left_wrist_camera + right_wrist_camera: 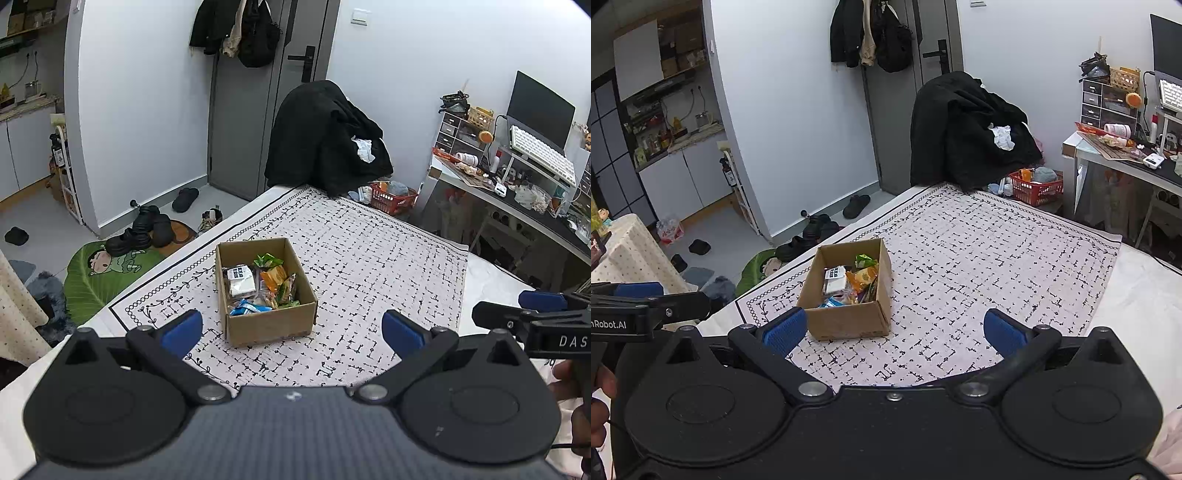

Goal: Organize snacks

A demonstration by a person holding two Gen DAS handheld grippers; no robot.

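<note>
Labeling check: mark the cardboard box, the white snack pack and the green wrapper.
cardboard box (pixel 271 326), left wrist view, near outer wall.
white snack pack (pixel 242 281), left wrist view, top face.
green wrapper (pixel 865 260), right wrist view, crinkled top.

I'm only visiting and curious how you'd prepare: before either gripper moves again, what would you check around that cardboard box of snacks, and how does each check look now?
1. Left gripper open and empty: ok.
2. Right gripper open and empty: ok.
3. Cardboard box upright on the patterned cloth, top open: ok.
4. Snack packets all inside the box, none on the cloth: ok.
5. Path from both grippers to the box free of obstacles: ok.
6. Whether the packets are sorted properly inside: cannot tell, they overlap.
</note>
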